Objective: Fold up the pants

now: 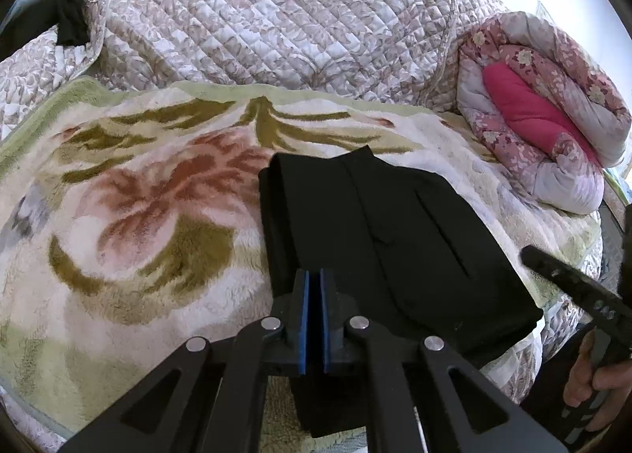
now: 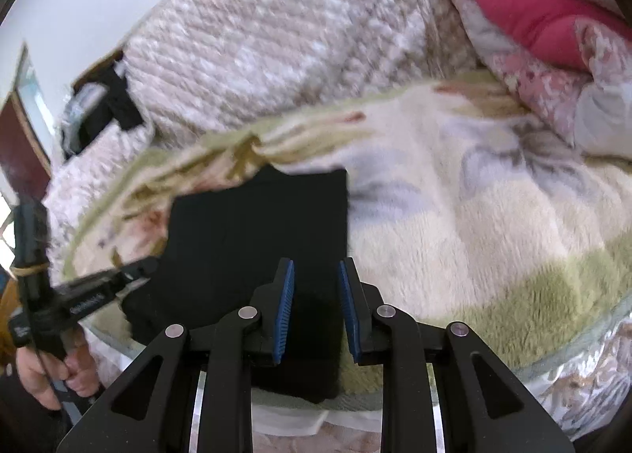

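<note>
The black pants (image 1: 387,239) lie folded into a compact rectangle on a fleece floral blanket (image 1: 130,192); they also show in the right wrist view (image 2: 252,232). My left gripper (image 1: 313,279) is shut with nothing between its blue pads, just above the near edge of the pants. My right gripper (image 2: 316,271) is open and empty, hovering over the near right part of the pants. The right gripper's finger (image 1: 568,275) shows at the right edge of the left wrist view.
A quilted floral bedspread (image 1: 276,14) lies behind the blanket. A rolled pink floral duvet (image 1: 545,105) sits at the right. Dark clothing (image 1: 67,14) lies at the far left. The bed's near edge (image 2: 300,413) is just below the grippers.
</note>
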Demonstrator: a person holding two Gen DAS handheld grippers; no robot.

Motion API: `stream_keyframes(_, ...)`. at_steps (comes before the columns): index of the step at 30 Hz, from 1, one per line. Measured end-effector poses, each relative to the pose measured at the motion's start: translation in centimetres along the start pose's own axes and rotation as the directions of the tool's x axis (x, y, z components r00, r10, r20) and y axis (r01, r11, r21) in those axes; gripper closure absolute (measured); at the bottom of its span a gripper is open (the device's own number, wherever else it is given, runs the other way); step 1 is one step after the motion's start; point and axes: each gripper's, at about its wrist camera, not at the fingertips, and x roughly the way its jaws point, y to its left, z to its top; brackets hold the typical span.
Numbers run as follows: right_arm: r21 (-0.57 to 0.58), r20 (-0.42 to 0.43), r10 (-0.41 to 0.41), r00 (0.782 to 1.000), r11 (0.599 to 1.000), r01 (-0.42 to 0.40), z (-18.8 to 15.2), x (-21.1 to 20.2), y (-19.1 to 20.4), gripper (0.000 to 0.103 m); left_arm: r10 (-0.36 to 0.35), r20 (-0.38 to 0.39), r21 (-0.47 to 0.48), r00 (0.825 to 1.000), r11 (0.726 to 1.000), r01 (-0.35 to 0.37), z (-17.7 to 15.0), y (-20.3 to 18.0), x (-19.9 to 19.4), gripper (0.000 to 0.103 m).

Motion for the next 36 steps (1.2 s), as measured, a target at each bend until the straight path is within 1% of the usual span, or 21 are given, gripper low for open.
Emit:
stream_keyframes(2, -0.017, -0.031, 0.003, 1.000, 1.000, -0.003, -0.3, 0.5, 0.4, 0.080, 0.031, 0.016, -0.009, 0.999, 0.999, -0.031, 0.3, 0.4, -0.5, 0.096)
stream_keyframes(4, -0.041, -0.079, 0.005, 0.997, 0.999, -0.009, -0.7, 1.3, 1.0, 0.082, 0.021, 0.026, -0.044, 0.999, 0.999, -0.020, 0.4, 0.8, -1.3, 0.096)
stream_keyframes(5, -0.069, -0.123, -0.006, 0.992, 0.998, -0.003, -1.0, 2.1, 1.3, 0.082, 0.013, 0.035, -0.051, 0.999, 0.999, -0.011, 0.5, 0.8, -1.7, 0.096)
stream_keyframes(6, -0.090, -0.144, -0.021, 0.989, 0.996, 0.008, -1.3, 2.6, 1.6, 0.082, 0.002, 0.045, -0.048, 0.999, 0.999, 0.000, 0.5, 0.4, -2.3, 0.096)
stream_keyframes(8, -0.118, -0.128, -0.038, 0.991, 0.993, 0.022, -1.3, 2.4, 2.0, 0.082, -0.032, 0.055, -0.025, 0.998, 0.999, 0.034, 0.3, -0.7, -2.9, 0.096)
stream_keyframes(11, -0.112, -0.078, 0.000, 0.997, 0.994, -0.008, -1.0, 1.3, 2.1, 0.082, -0.102, 0.035, 0.020, 0.994, 0.995, 0.101, -0.6, -2.8, -2.9, 0.095)
stream_keyframes(12, -0.119, -0.074, -0.002, 0.997, 0.993, -0.007, -1.0, 1.2, 2.2, 0.082, -0.115, 0.023, 0.038, 0.993, 0.993, 0.114, -0.9, -3.3, -2.6, 0.093)
stream_keyframes(13, -0.134, -0.087, -0.026, 0.996, 0.991, 0.014, -1.1, 1.5, 2.2, 0.082, -0.116, 0.007, 0.054, 0.993, 0.992, 0.116, -1.3, -3.6, -2.1, 0.091)
stream_keyframes(14, -0.142, -0.129, -0.060, 0.990, 0.989, 0.042, -1.4, 2.3, 2.0, 0.082, -0.106, -0.023, 0.070, 0.994, 0.992, 0.107, -1.7, -3.9, -1.3, 0.088)
stream_keyframes(15, -0.130, -0.141, -0.054, 0.988, 0.991, 0.036, -1.6, 2.6, 1.8, 0.082, -0.095, -0.041, 0.078, 0.995, 0.992, 0.098, -2.2, -3.9, -0.7, 0.088)
stream_keyframes(17, -0.089, -0.122, -0.025, 0.992, 0.996, 0.014, -0.8, 2.0, 1.4, 0.082, -0.103, -0.026, 0.080, 0.994, 0.991, 0.105, -2.1, -3.8, -0.9, 0.088)
stream_keyframes(20, -0.063, -0.111, -0.031, 0.993, 0.998, 0.024, 0.9, 2.2, 0.7, 0.082, -0.074, -0.021, 0.058, 0.997, 0.995, 0.075, -1.1, -3.1, -1.0, 0.077)
stream_keyframes(23, -0.042, -0.110, -0.031, 0.993, 0.999, 0.026, 3.1, 3.2, 0.3, 0.082, -0.046, -0.035, 0.034, 0.998, 0.998, 0.047, 0.5, -2.2, -0.2, 0.075)
stream_keyframes(26, -0.058, -0.124, -0.036, 0.992, 0.998, 0.029, 5.2, 5.1, 0.3, 0.082, -0.041, -0.026, 0.054, 0.999, 0.998, 0.042, 2.7, -2.1, 0.9, 0.070)
stream_keyframes(28, -0.063, -0.143, -0.023, 0.990, 0.998, 0.014, 6.1, 6.6, 0.3, 0.082, -0.030, -0.026, 0.062, 0.999, 0.998, 0.031, 4.3, -1.9, 2.1, 0.069)
stream_keyframes(30, -0.080, -0.157, -0.021, 0.987, 0.997, 0.009, 7.0, 8.2, 0.2, 0.082, -0.039, -0.033, 0.054, 0.999, 0.998, 0.040, 5.6, -1.7, 3.2, 0.069)
stream_keyframes(31, -0.091, -0.170, -0.025, 0.985, 0.996, 0.010, 7.2, 9.1, 0.1, 0.082, -0.042, -0.039, 0.053, 0.998, 0.998, 0.044, 6.1, -1.5, 3.9, 0.069)
stream_keyframes(33, -0.089, -0.196, -0.038, 0.980, 0.996, 0.021, 7.3, 10.9, -0.5, 0.082, -0.012, -0.054, 0.060, 0.998, 0.998, 0.015, 6.6, -1.3, 5.3, 0.068)
stream_keyframes(34, -0.082, -0.212, -0.055, 0.976, 0.996, 0.038, 7.0, 11.8, -1.0, 0.082, 0.000, -0.059, 0.066, 0.998, 0.998, 0.004, 6.6, -1.1, 6.0, 0.067)
stream_keyframes(35, -0.069, -0.225, -0.071, 0.972, 0.996, 0.057, 6.7, 12.5, -1.7, 0.082, 0.001, -0.060, 0.066, 0.998, 0.998, 0.003, 6.6, -1.1, 6.4, 0.063)
stream_keyframes(36, -0.051, -0.219, -0.069, 0.973, 0.997, 0.060, 6.5, 12.8, -2.3, 0.082, 0.002, -0.058, 0.065, 0.998, 0.998, 0.001, 6.4, -1.0, 6.7, 0.060)
